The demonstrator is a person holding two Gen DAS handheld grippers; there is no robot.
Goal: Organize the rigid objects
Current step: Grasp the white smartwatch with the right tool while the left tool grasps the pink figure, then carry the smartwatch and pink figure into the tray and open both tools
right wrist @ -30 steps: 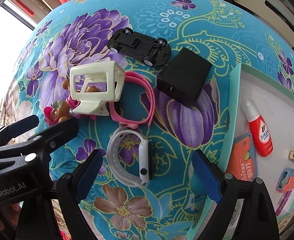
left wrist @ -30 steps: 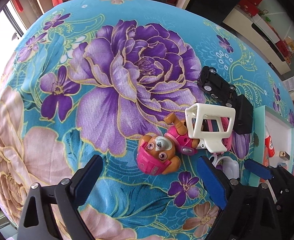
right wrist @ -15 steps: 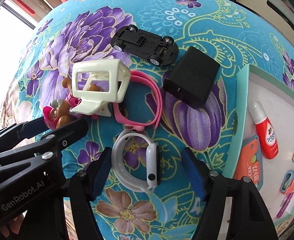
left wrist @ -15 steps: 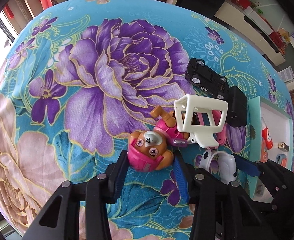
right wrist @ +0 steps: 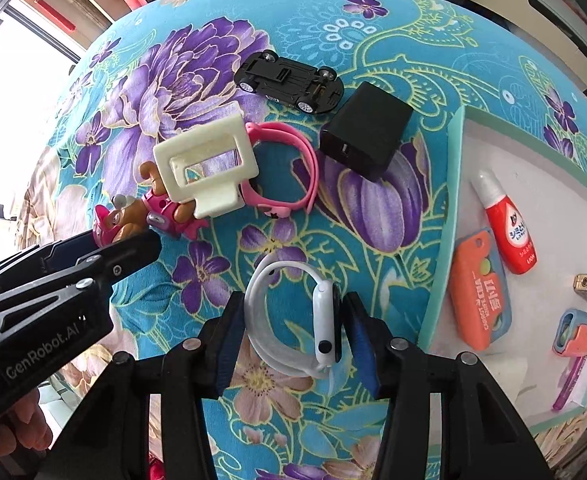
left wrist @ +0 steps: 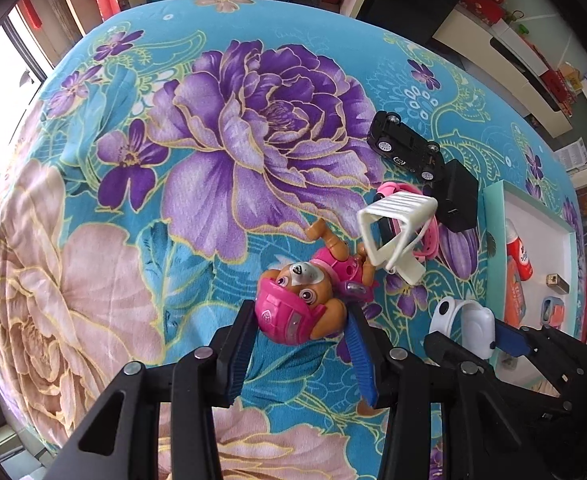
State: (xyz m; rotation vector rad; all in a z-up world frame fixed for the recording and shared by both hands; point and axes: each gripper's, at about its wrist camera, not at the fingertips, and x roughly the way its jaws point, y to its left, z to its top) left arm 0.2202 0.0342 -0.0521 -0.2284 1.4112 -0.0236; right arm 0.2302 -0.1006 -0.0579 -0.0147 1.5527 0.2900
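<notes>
Tongs: two. Left tongs (left wrist: 299,334) clenched on one pup figure's (left wrist: 299,300) pink head, worktop centre. Right tongs (right wrist: 291,330) closing around one white watch (right wrist: 293,320), pads touching it. One pink watch (right wrist: 289,168) partly hidden under cream bracket (right wrist: 205,164). One toy car (right wrist: 289,80) upside down.

Left gripper (left wrist: 299,330) clamped on pup toy's (left wrist: 301,304) pink helmet; white frame (left wrist: 393,236) touching toy, floral cloth (left wrist: 173,160) beneath.
</notes>
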